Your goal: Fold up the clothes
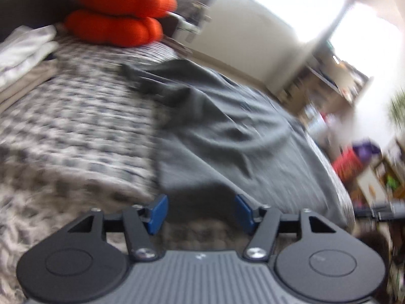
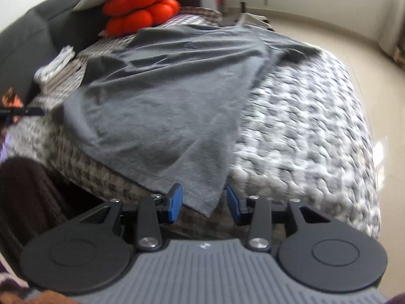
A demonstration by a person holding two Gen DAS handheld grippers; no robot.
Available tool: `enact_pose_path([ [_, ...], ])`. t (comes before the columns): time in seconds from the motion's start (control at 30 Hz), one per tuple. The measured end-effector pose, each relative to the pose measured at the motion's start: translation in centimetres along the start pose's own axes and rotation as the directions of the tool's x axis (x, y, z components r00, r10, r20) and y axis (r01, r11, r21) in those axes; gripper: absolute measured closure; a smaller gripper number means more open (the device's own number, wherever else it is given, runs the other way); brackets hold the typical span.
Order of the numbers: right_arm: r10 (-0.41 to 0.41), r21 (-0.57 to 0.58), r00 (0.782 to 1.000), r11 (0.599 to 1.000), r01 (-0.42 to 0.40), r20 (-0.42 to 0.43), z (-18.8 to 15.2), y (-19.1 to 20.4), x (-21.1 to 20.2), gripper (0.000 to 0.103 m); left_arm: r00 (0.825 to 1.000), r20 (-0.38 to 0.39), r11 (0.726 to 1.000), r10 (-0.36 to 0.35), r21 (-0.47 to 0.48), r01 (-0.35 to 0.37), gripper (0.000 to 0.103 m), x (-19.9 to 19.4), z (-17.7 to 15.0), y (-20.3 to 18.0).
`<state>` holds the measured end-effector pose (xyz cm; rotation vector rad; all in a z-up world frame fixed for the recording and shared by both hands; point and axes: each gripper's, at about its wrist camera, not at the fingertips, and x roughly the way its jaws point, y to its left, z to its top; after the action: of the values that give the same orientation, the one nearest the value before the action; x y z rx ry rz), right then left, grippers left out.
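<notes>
Both claws gape: right claw [image 2: 202, 204] straddles grey shirt [image 2: 162, 96] hem, left claw [image 1: 201, 212] just short.

motion blur smears the woven blanket [image 1: 76, 116] ahead-left of the left gripper; shelf clutter [image 1: 354, 157] far right is unreadable; grey shirt [image 2: 162, 106] hides blanket beneath; orange cushions [image 2: 141, 7] cut by the top edge.

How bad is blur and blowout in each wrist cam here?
Left wrist view: heavy motion smear across the blanket and grey shirt, window blown white, left gripper sharp. Right wrist view: milder blur on the blanket, right gripper crisp, floor glare mild.
</notes>
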<state>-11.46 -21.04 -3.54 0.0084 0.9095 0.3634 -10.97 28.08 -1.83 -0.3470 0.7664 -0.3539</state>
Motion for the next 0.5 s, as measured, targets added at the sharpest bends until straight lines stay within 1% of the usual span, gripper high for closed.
enact_pose_path([
  [0.1,-0.006,0.042,1.000,0.999,0.006,0.008,-0.1,-0.9,-0.3,0.060,1.000,0.026,0.995,0.013,-0.097,-0.011,0.039,0.4,0.4,1.8],
  [0.27,-0.019,0.094,1.000,0.995,0.017,0.016,-0.2,-2.1,-0.5,0.060,0.999,-0.027,0.982,-0.024,-0.188,0.019,0.042,2.9,0.5,3.7],
  [0.3,-0.022,0.104,1.000,0.994,0.020,0.018,-0.3,-2.4,-0.6,0.060,0.999,-0.028,0.976,-0.034,-0.218,0.027,0.047,3.4,0.3,4.0],
  [0.33,-0.024,0.115,1.000,0.993,0.022,0.020,-0.3,-2.6,-0.6,0.060,0.999,-0.025,0.968,-0.043,-0.250,0.035,0.062,3.8,0.1,4.2],
  [0.37,-0.027,0.126,0.999,0.992,0.024,0.021,-0.3,-2.9,-0.6,0.060,0.998,-0.021,0.959,-0.051,-0.282,0.043,0.072,4.1,-0.2,4.4],
  [0.4,-0.026,0.143,0.999,0.989,0.023,0.021,-0.3,-3.2,-0.5,0.060,0.997,-0.013,0.946,-0.075,-0.316,0.067,0.098,4.3,-0.4,4.6],
  [0.47,-0.024,0.176,0.999,0.984,0.020,0.023,-0.3,-3.7,-0.4,0.060,0.994,0.023,0.924,-0.111,-0.367,0.111,0.100,3.8,-0.6,4.6],
  [0.5,-0.023,0.192,0.999,0.981,0.018,0.024,-0.3,-3.9,-0.3,0.060,0.992,0.047,0.920,-0.113,-0.372,0.122,0.100,3.3,-0.6,4.4],
])
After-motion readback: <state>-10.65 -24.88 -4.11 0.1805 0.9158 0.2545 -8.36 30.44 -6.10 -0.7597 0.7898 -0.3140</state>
